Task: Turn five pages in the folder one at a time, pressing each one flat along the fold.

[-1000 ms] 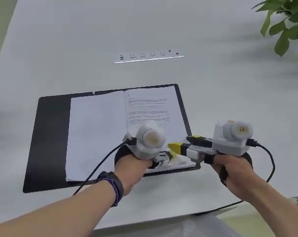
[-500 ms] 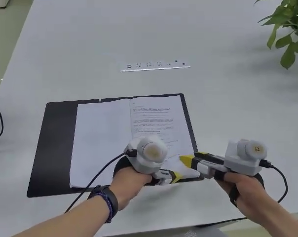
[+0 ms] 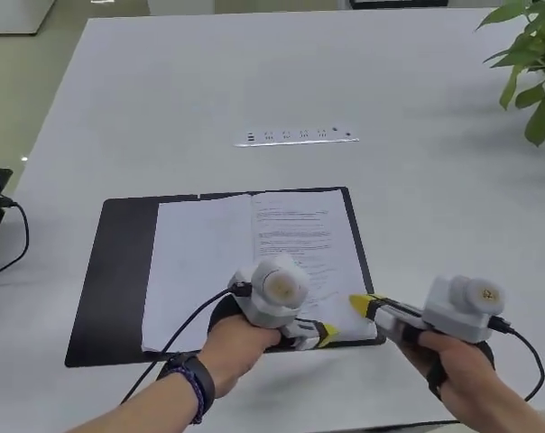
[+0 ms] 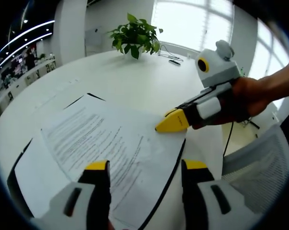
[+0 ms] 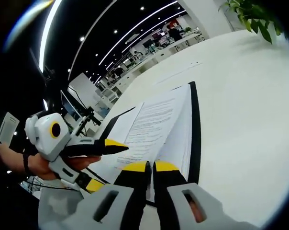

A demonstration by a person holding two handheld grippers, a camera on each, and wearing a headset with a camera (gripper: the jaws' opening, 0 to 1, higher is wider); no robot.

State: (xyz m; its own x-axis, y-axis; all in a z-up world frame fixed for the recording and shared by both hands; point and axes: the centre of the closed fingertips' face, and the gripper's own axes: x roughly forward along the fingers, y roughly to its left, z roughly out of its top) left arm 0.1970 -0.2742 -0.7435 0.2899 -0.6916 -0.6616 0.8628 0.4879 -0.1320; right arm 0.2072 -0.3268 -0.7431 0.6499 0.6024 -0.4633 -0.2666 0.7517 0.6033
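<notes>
the open folder [image 3: 119, 271] lies on the table [image 3: 164, 108], under the left gripper [image 3: 319, 335]. the right gripper [image 3: 361, 304] is just beside it, at the folder's near right corner. the power strip [image 3: 295, 137] lies past the folder, far ahead of both. the plant [image 3: 534, 63] stands far off on the right gripper's side.

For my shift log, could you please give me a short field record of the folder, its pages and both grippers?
folder: black flat folder, open on the pale grey table
left page: blank white sheet
right page: white printed sheet
left gripper: fingers open, over the printed sheet's near corner
right gripper: fingers shut, tip at that sheet's outer edge
</notes>
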